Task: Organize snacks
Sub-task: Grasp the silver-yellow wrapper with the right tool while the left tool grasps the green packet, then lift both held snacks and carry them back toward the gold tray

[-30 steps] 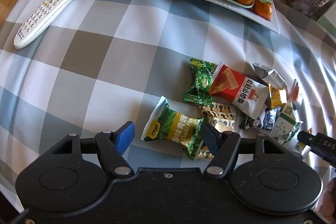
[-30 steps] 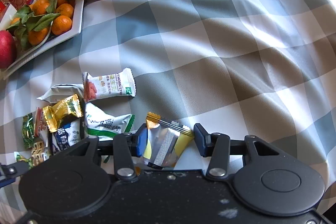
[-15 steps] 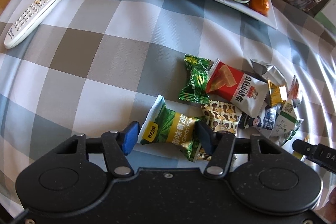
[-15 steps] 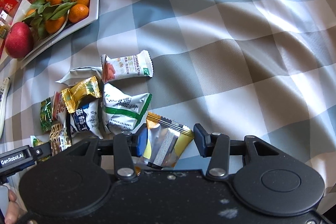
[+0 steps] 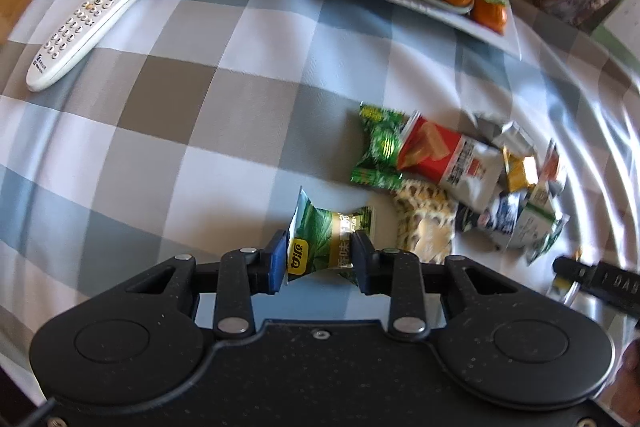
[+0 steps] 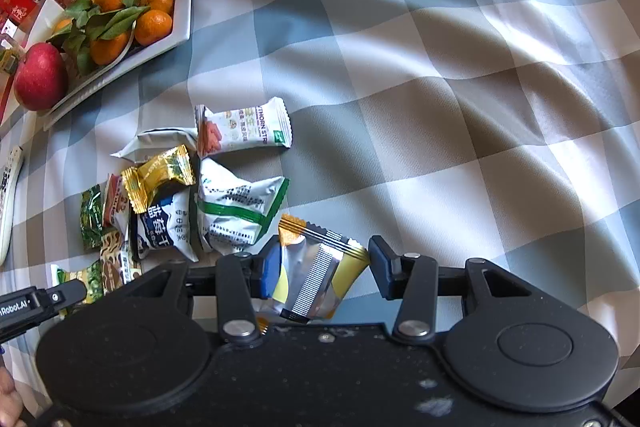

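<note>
Checked cloth in grey, blue and white (image 6: 440,75) covers the whole table. Pointing down at it, the left gripper (image 5: 320,259) is closing its jaws on a green snack packet (image 5: 332,235), both pads already touching its sides. Just to the right lies a heap of snack packets (image 5: 460,179), and past them the tip of the other gripper. Only the left view shows a white remote control (image 5: 100,15) far off to the left, with bare cloth between.

From the right view, the right gripper (image 6: 324,267) stands half open around a silver and yellow packet (image 6: 320,267); one pad touches it, the other stands clear. Wide empty cloth spreads rightward to the edge. A white fruit tray (image 6: 182,7) with oranges and an apple (image 6: 40,75) sits beyond the heap.
</note>
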Demonstrator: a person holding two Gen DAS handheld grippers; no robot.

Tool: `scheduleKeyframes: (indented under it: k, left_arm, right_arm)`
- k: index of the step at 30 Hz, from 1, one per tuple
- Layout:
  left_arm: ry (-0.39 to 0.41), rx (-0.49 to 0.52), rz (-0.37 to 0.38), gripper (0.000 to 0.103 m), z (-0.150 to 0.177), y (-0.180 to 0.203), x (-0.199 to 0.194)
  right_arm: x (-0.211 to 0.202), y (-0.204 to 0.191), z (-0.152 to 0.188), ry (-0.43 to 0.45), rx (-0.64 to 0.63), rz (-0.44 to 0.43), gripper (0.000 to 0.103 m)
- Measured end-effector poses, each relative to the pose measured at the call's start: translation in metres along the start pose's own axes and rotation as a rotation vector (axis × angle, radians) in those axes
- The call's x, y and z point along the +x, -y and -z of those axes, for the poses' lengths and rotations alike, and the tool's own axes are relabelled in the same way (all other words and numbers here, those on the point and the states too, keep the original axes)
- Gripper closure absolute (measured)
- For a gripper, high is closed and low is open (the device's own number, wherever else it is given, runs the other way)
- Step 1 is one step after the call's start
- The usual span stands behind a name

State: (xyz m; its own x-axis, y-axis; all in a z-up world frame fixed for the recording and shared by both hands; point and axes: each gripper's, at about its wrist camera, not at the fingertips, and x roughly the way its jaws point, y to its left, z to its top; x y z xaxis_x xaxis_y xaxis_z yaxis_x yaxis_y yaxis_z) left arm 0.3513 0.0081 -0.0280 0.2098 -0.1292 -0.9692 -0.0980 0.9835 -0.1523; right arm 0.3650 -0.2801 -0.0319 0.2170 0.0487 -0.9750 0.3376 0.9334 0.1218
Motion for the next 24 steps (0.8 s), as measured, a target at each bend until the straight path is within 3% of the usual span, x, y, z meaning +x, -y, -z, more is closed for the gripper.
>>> scheduleKeyframes:
  k: [8,16,21,24]
  left_arm:
    - [-0.070,0.159,0.038,0.059,0.014,-0.002,-0.007]
    - [0.003,0.174,-0.014,0.057,0.005,-0.018,-0.018]
    - [0.089,0.471,-0.007,0.056,0.023,-0.003,-0.026]
    - [0.146,0.693,-0.004,0.048,0.048,0.007,-0.030]
  right_arm:
    - [0.000,0.001,-0.003,-0.001,0.003,-0.002,0.055]
    - [-0.003,0.001,-0.001,0.003,0.002,-0.005,0.055]
    - [-0.004,0.003,-0.002,0.001,0.002,-0.011,0.055]
    - [-0.006,0.005,-0.003,0.003,0.010,-0.014,0.055]
